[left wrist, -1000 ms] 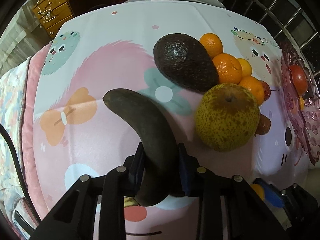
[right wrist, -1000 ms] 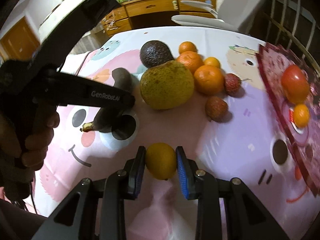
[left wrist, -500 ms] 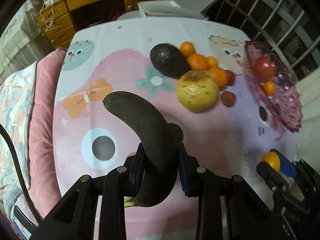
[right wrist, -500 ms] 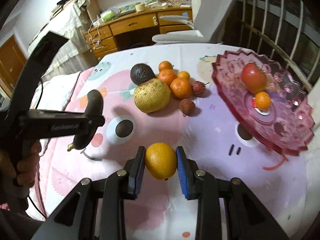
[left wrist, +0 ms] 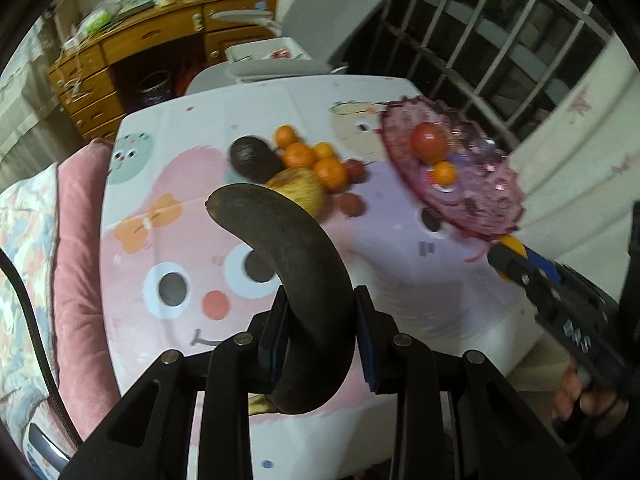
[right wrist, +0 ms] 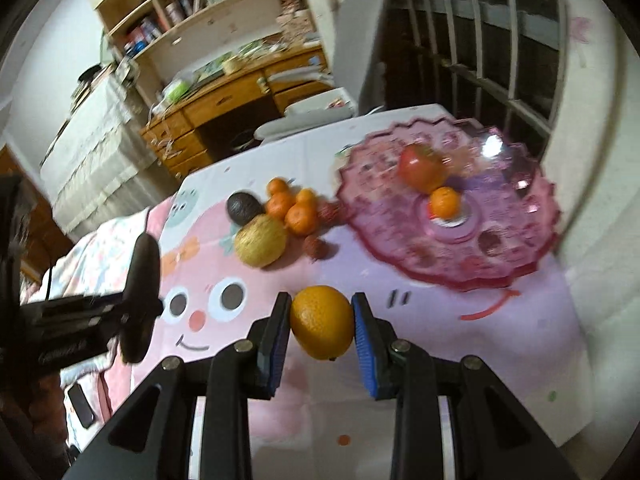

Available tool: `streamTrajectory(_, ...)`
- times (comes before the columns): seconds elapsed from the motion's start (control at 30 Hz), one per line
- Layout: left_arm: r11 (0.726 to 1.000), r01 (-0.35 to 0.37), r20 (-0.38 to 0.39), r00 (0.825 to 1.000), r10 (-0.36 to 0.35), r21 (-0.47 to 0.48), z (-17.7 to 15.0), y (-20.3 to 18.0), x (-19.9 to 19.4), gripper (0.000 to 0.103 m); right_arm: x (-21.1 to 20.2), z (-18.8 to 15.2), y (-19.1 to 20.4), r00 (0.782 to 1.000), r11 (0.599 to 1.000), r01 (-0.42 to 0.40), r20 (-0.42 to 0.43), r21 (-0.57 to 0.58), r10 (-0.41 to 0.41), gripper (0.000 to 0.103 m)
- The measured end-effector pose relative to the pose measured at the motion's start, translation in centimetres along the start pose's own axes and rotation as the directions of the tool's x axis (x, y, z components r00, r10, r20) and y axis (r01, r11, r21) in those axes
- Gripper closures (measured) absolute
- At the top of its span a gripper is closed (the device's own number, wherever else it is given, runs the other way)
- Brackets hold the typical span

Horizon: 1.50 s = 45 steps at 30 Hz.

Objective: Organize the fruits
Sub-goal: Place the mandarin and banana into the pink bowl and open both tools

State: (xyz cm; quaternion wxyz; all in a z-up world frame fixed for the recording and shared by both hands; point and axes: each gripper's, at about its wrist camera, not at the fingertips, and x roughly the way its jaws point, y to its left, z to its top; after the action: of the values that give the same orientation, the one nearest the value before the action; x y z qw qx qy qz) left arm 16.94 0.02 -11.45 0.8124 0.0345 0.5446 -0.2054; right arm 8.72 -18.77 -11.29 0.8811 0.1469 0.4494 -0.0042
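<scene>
- Left wrist view: we see the left gripper (left wrist: 320, 336) clenched on a blackened banana (left wrist: 292, 280), which stands between the two pads and curves up and to the left, its tip over the cartoon tablecloth (left wrist: 160, 208). The banana hangs clear above the cloth.
- Beyond it a loose pile lies on the cloth: a dark avocado (left wrist: 252, 159), a yellow pear (left wrist: 300, 190) partly hidden behind the banana tip, several mandarins (left wrist: 298, 155) and two small red lychees (left wrist: 352, 204).
- The pink glass dish (left wrist: 480, 208) sits to the right of the pile; in it are a red tomato (left wrist: 429, 143) and one small orange fruit (left wrist: 444, 173).
- At the right edge the right gripper (left wrist: 508, 256) shows from the side with an orange between its tips, a hand (left wrist: 580, 396) on its handle.
- Compared with a second ago, the table looks smaller and farther below, and the dish, then only at the edge, is now in full view.
- Right wrist view: the right gripper (right wrist: 322, 328) grasps an orange (right wrist: 322, 322) squarely between its blue pads (right wrist: 362, 344), held above the cloth in front of the dish (right wrist: 520, 248).
- The dish holds the tomato (right wrist: 420, 168) and the small orange fruit (right wrist: 443, 202).
- The left gripper (right wrist: 136, 312) with the banana (right wrist: 142, 292) is at the left.
- Since a second ago the pile has shrunk into the distance and shelves have come into view.
</scene>
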Motion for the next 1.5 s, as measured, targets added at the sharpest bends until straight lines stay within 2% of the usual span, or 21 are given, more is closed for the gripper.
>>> streamTrajectory(0.1, 1.0, -0.006, -0.003, 1.0, 0.006, 0.03, 0.6, -2.4, -0.3, 0.074, -0.8, 1.2, -2.7, 1.0, 0.995, -0.027, -0.003, 0.093, 0.027, 0.072)
streamTrajectory(0.23, 1.0, -0.009, 0.011, 1.0, 0.009, 0.01, 1.7, -4.8, -0.5, 0.074, -1.3, 2.8, -5.8, 0.997, 0.985, -0.073, -0.009, 0.155, 0.075, 0.072)
streamTrajectory(0.47, 0.999, -0.036, 0.054, 0.998, 0.038, -0.041, 5.4, -9.7, 0.0, 0.074, -0.8, 6.0, -10.6, 0.99, 0.98, -0.118, -0.064, 0.158, 0.129, 0.072)
streamTrajectory(0.6, 0.996, -0.039, 0.083, 0.996, 0.046, -0.083, 7.2, -11.8, 0.6, 0.074, 0.1, 7.5, -13.4, 0.974, 0.967, -0.166, -0.12, 0.194, 0.192, 0.072)
streamTrajectory(0.7, 0.994, -0.045, 0.099, 0.994, 0.055, -0.103, 8.6, -13.4, 1.4, 0.074, 1.0, 8.2, -14.9, 0.962, 0.966, -0.188, -0.166, 0.179, 0.218, 0.072)
streamTrajectory(0.87, 0.99, -0.051, 0.098, 0.993, 0.064, -0.13, 10.4, -15.4, 3.8, 0.074, 2.7, 9.5, -16.9, 0.947, 0.971, -0.204, -0.225, 0.123, 0.228, 0.072)
streamTrajectory(1.23, 0.974, -0.049, 0.011, 0.999, 0.053, -0.22, 12.6, -17.1, 10.3, 0.074, 5.6, 11.0, -18.7, 0.918, 0.979, -0.204, -0.349, -0.013, 0.187, 0.072)
streamTrajectory(1.5, 0.958, -0.043, -0.036, 0.999, 0.034, -0.284, 12.8, -17.1, 13.2, 0.073, 6.7, 10.9, -19.8, 0.91, 0.986, -0.168, -0.387, -0.011, 0.151, 0.072)
